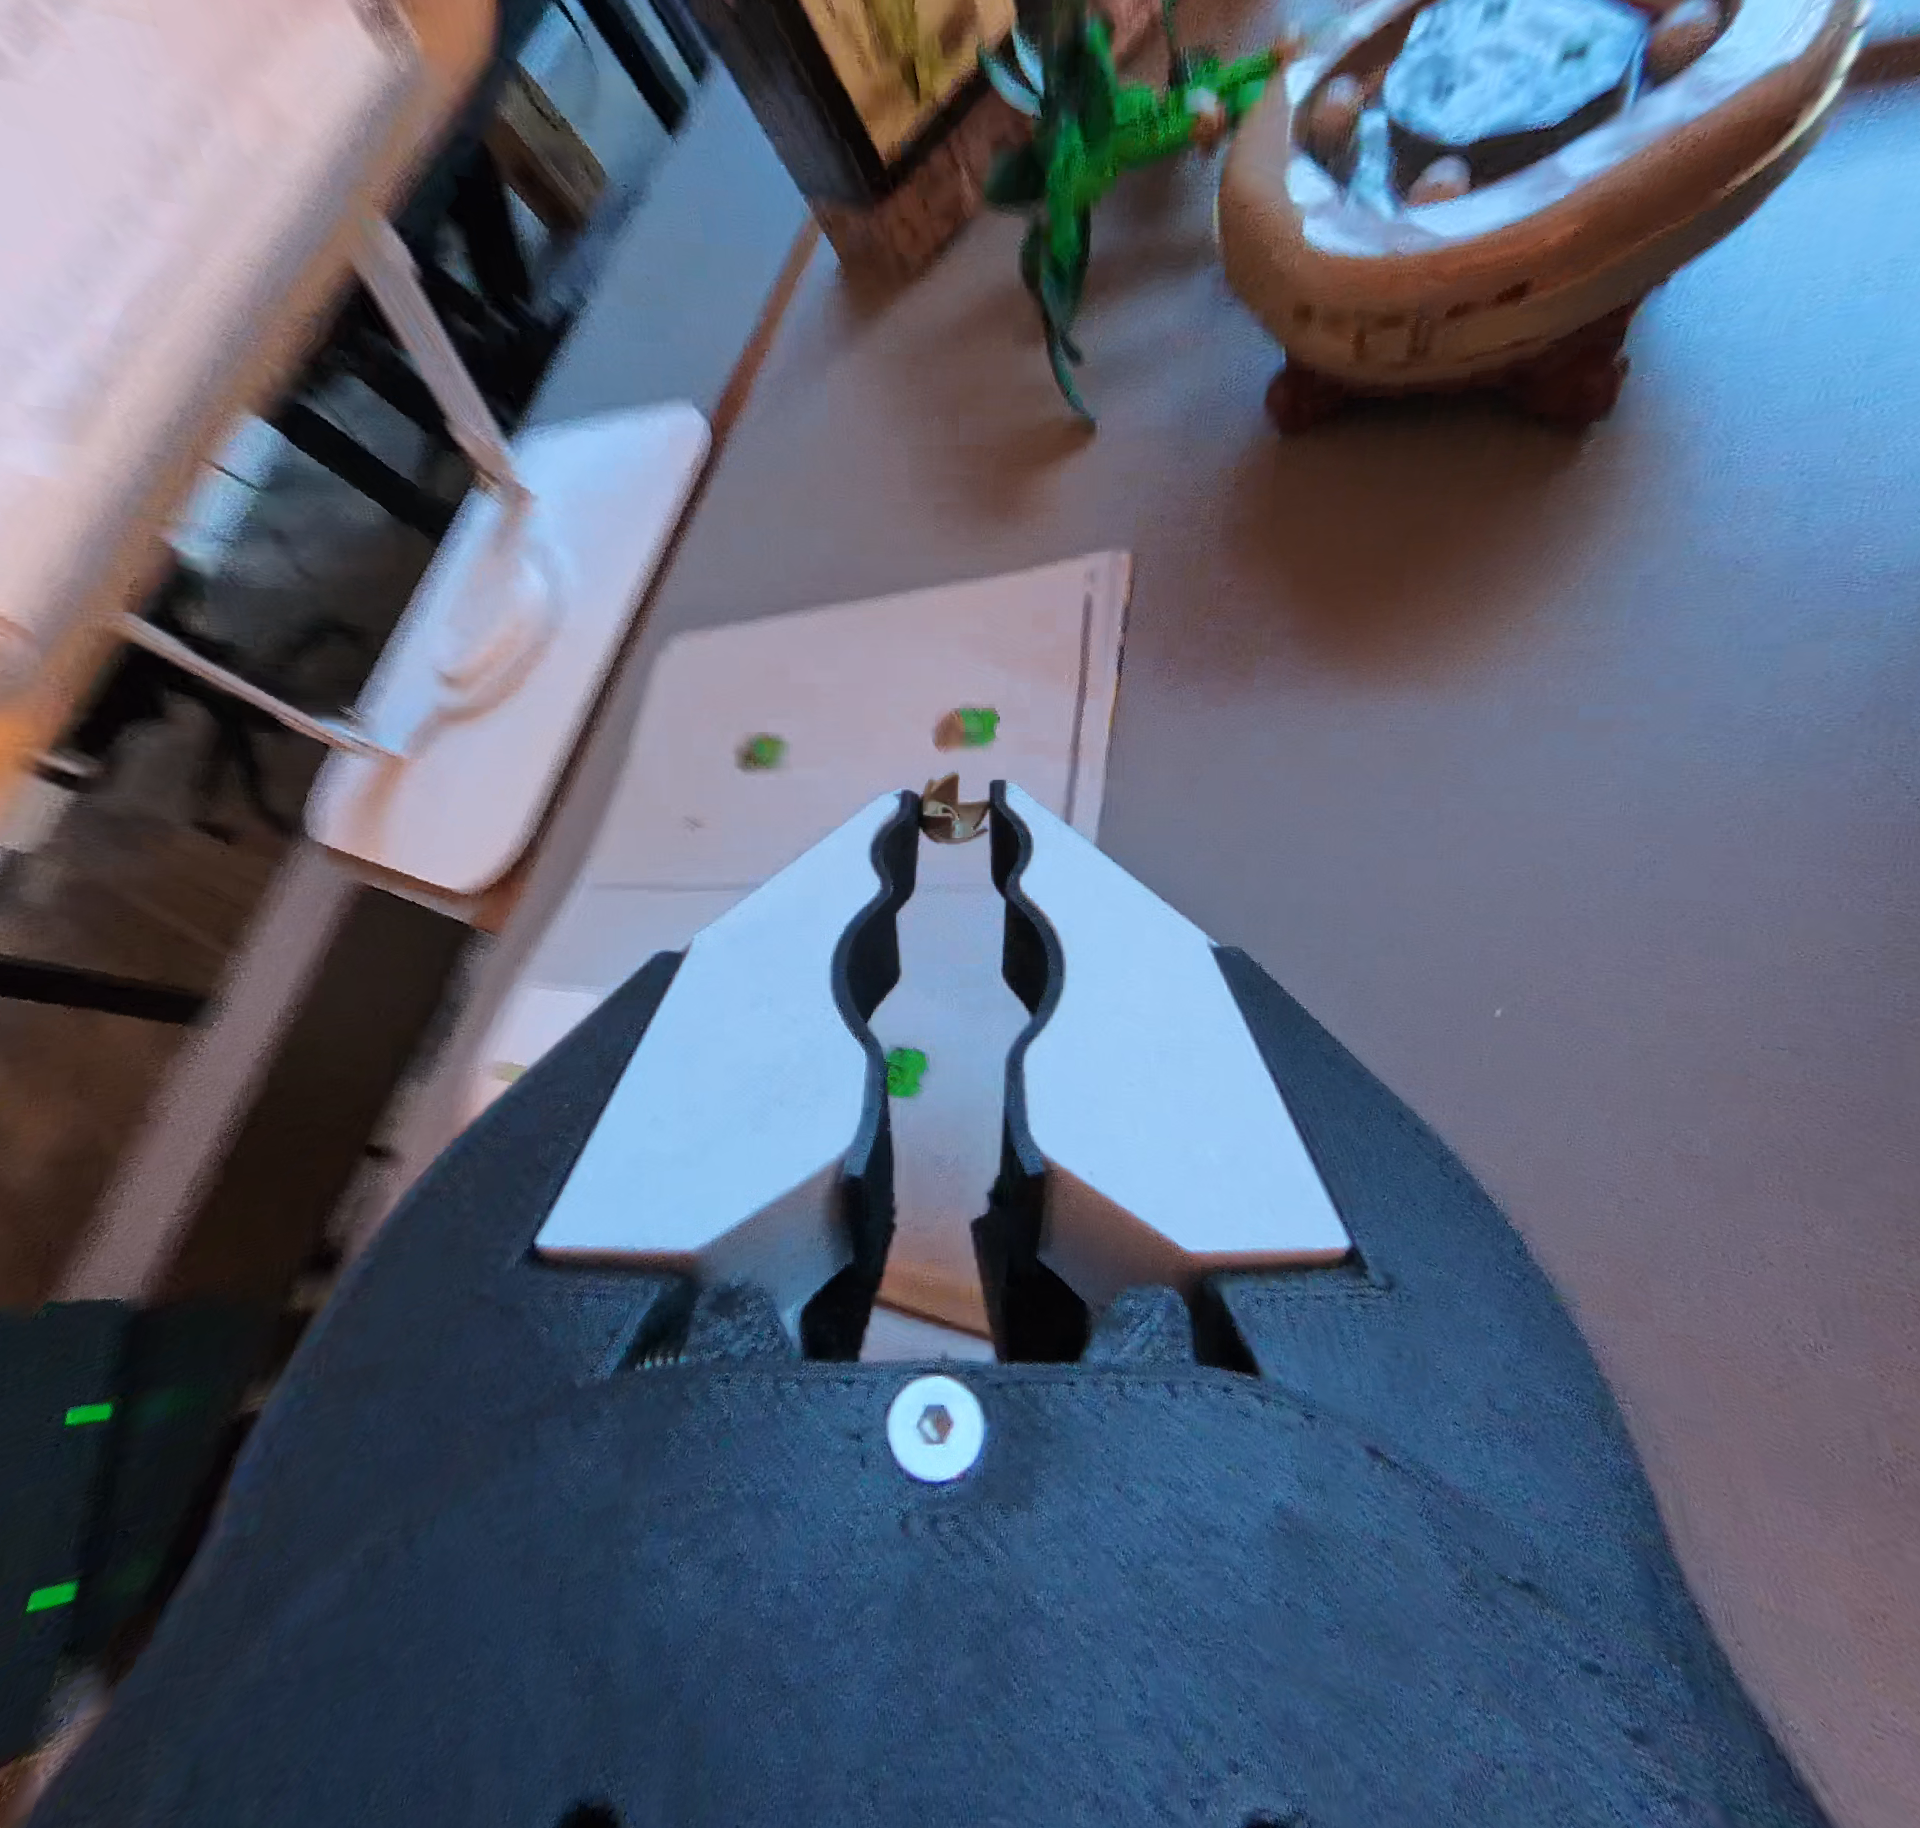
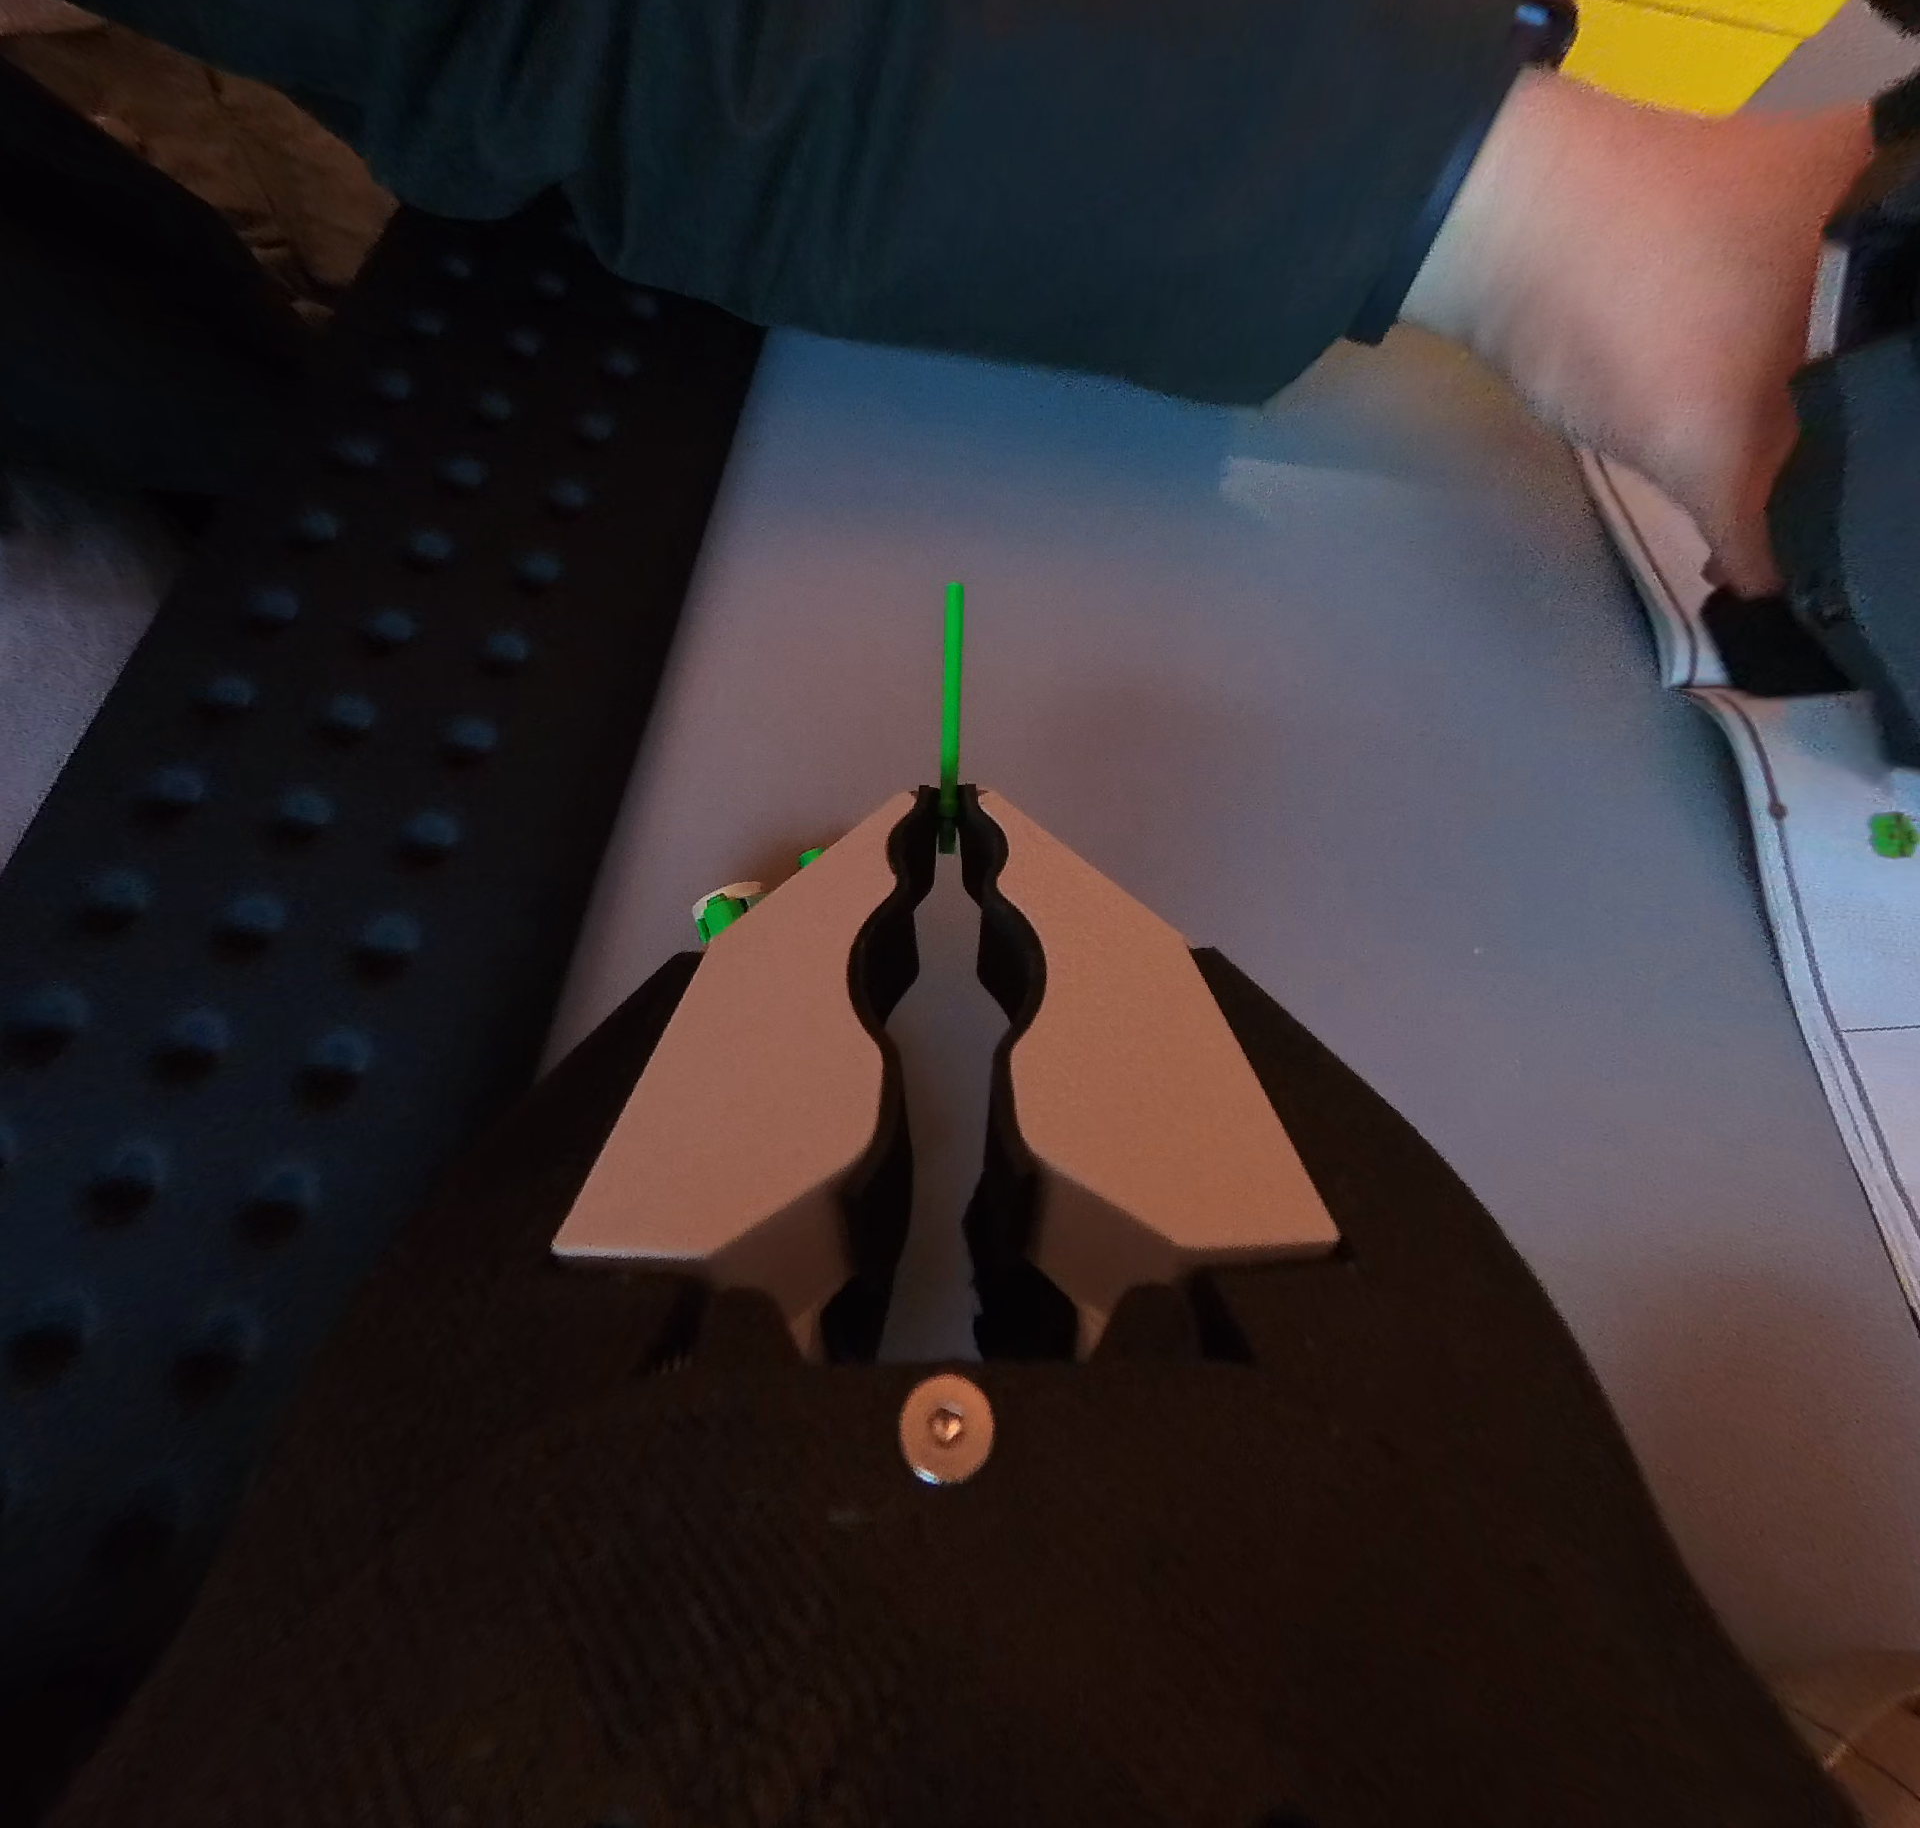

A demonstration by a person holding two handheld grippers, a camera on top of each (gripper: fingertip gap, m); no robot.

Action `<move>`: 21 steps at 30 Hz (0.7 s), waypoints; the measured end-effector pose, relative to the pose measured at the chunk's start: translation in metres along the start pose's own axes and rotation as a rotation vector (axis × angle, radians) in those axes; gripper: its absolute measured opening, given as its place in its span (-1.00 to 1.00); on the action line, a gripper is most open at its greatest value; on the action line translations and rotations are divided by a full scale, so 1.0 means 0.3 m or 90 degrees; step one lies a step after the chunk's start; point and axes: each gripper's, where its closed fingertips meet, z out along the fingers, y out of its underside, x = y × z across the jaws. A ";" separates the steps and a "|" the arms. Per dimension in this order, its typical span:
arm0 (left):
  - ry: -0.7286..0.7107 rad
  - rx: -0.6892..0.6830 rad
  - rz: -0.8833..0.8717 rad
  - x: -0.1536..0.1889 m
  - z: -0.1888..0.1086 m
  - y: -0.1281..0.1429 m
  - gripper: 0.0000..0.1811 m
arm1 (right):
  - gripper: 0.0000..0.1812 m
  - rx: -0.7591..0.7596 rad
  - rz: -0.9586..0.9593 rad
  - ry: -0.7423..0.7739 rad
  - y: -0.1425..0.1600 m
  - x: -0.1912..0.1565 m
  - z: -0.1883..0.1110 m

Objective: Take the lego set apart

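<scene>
I am partway through the dismantling: each tool holds a piece already pulled free. My left tool pinches a small tan-gold plastic piece at its very tips, hanging over the pale wooden board where loose bright green studs lie scattered. My right tool is clamped on a thin, straight green plastic rod that sticks forward past the tips, above the smooth grey worktop; a few small green and white bits peek out beside its left finger.

The rest of the lego set, a spiky green plant-like build, stands well ahead in the left wrist view, near a round wooden bowl on dark feet; it is blurred, so I cannot judge its joints.

I judge the next move is to lay both pieces down, the tan one on the board, then go back for the plant. Both pieces are tiny, hard and slick, so a gentle release low over the surface should keep them from bouncing.
</scene>
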 end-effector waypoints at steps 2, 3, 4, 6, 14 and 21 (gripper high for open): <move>-0.055 0.035 0.057 -0.016 -0.057 -0.104 -0.87 | -0.97 0.005 0.001 -0.002 -0.003 0.000 -0.004; -0.073 0.053 0.068 -0.019 -0.087 -0.159 -0.87 | -0.97 0.005 0.001 -0.003 -0.003 -0.001 -0.005; -0.083 0.070 0.070 -0.018 -0.117 -0.211 -0.87 | -0.97 0.005 0.000 -0.003 -0.003 -0.002 -0.005; -0.093 0.113 0.069 -0.010 -0.183 -0.315 -0.87 | -0.97 0.006 -0.010 -0.005 -0.005 -0.009 -0.006; -0.052 0.362 -0.075 0.012 -0.510 -0.652 -0.88 | -0.97 0.018 -0.063 -0.003 -0.027 -0.032 -0.011; 0.335 0.757 -0.550 -0.129 -0.959 -0.731 -0.88 | -0.97 -0.006 -0.085 0.003 -0.017 -0.040 0.001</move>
